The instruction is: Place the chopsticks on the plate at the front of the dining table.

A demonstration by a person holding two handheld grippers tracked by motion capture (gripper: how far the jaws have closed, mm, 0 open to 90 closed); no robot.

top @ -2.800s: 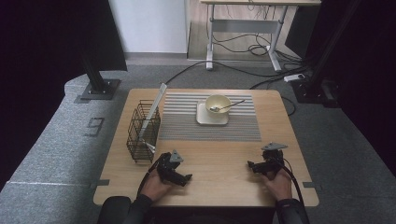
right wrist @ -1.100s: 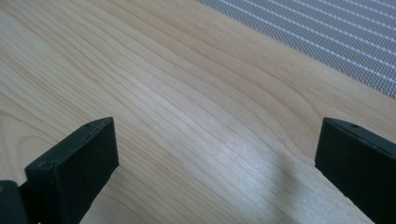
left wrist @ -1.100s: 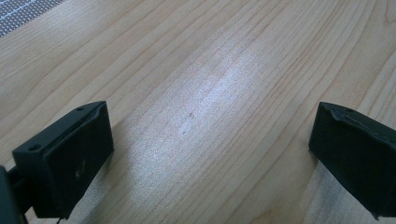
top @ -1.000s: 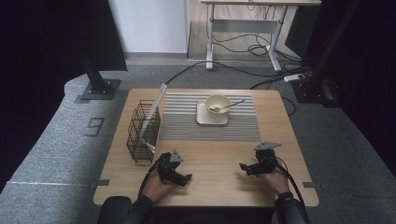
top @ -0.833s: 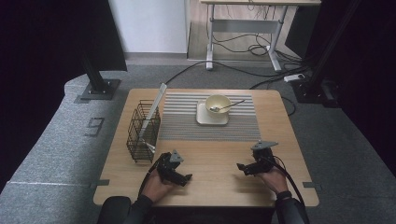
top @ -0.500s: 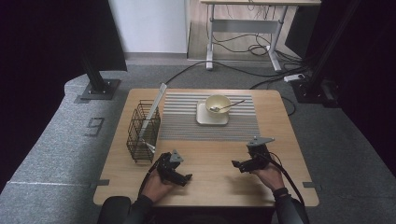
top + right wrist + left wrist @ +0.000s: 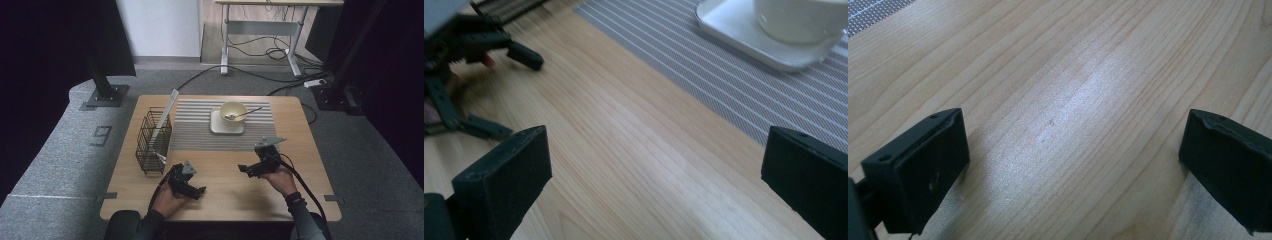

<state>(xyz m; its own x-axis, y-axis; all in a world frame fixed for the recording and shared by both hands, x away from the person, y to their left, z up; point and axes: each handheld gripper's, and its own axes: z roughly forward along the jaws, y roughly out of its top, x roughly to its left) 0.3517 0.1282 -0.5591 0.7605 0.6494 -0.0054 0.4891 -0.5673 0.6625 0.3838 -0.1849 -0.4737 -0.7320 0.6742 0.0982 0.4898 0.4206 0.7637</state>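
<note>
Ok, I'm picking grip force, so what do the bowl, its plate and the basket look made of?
The bowl and the square plate look like glazed cream ceramic: smooth, with soft reflections in the right gripper view, though glossy plastic is possible. The basket looks like thin, dark-coated metal wire in an open grid.

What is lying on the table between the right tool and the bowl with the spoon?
Nothing loose. The high view shows bare wood from the right tool, then striped mat, then the square plate under the bowl.
</note>
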